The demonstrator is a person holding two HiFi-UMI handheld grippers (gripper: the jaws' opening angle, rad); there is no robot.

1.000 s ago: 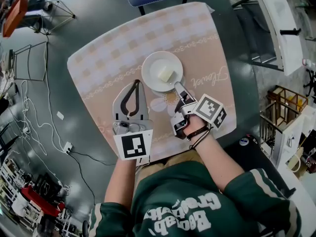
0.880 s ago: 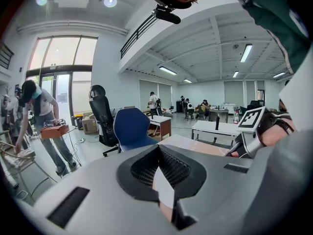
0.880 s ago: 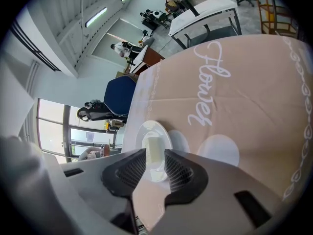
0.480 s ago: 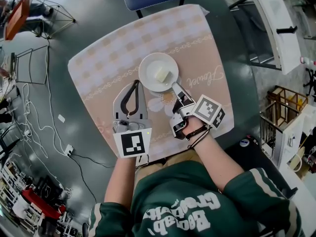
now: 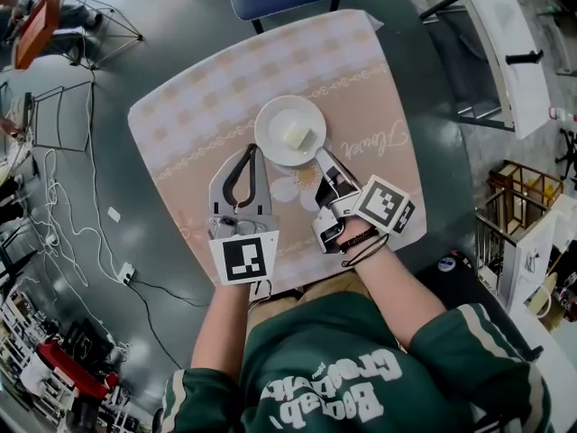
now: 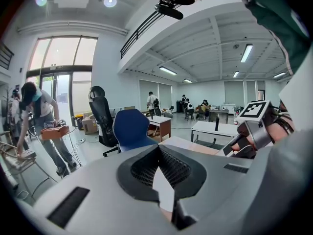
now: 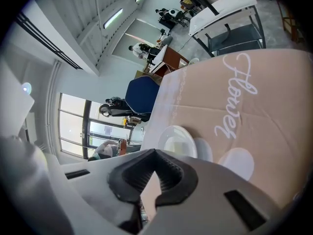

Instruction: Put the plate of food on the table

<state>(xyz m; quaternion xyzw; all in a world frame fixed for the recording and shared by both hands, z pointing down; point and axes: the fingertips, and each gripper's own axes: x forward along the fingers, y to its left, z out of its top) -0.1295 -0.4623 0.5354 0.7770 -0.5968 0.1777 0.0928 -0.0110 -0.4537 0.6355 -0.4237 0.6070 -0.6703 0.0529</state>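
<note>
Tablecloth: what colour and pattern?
Peach-pink tablecloth with paler checks and white scrollwork bands; clearest in the head view.

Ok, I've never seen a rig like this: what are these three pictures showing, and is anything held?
No robot here: a person wields two grey two-jaw grippers. The head view looks down from the person's head; the other two cameras ride on the grippers, looking along their jaws. On the beige checked tablecloth stands a round white plate with a pale yellow block of food. The left gripper is shut, empty. The right gripper, tips near the plate's rim, has just closed its jaws on nothing.
</note>
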